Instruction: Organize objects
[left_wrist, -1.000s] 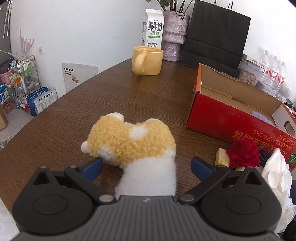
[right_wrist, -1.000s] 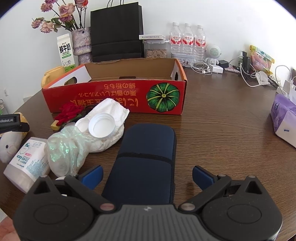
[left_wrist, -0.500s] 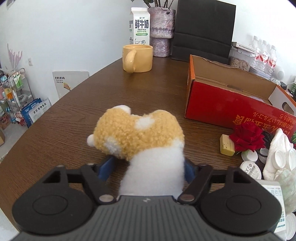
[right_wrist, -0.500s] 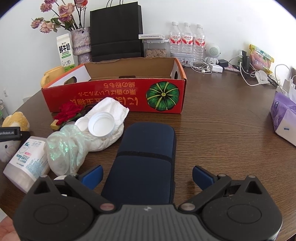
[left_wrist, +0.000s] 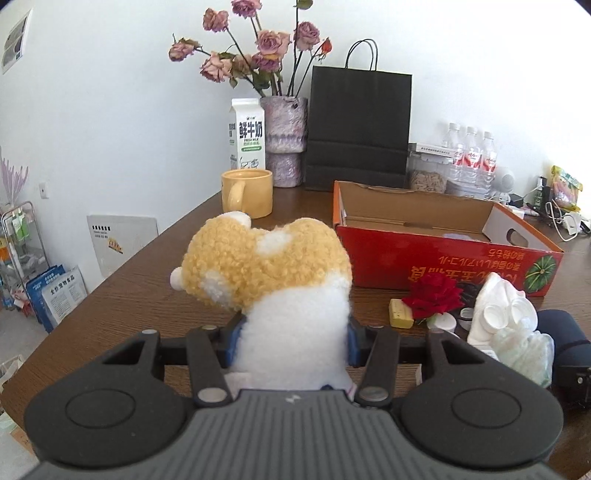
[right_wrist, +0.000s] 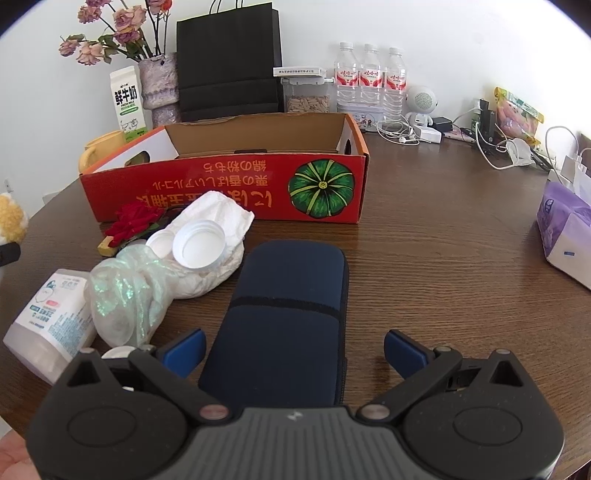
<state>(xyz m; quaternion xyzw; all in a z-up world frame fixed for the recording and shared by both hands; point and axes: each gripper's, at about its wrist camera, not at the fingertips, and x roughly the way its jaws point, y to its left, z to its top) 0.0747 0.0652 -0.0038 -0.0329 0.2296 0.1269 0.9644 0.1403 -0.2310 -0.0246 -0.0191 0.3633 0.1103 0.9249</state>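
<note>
My left gripper (left_wrist: 293, 341) is closing on the plush toy (left_wrist: 266, 273), just left of the red box (right_wrist: 229, 184), which looks mostly empty. The milk carton (left_wrist: 246, 133) reads "FRESH MILK". My right gripper (right_wrist: 293, 354) sits open around the navy case (right_wrist: 284, 314).

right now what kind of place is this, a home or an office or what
Probably a lived-in room at home or a small office, not a workshop. A round wooden table holds a vase of dried roses, a milk carton and a mug, with chargers and cables along the wall.
</note>
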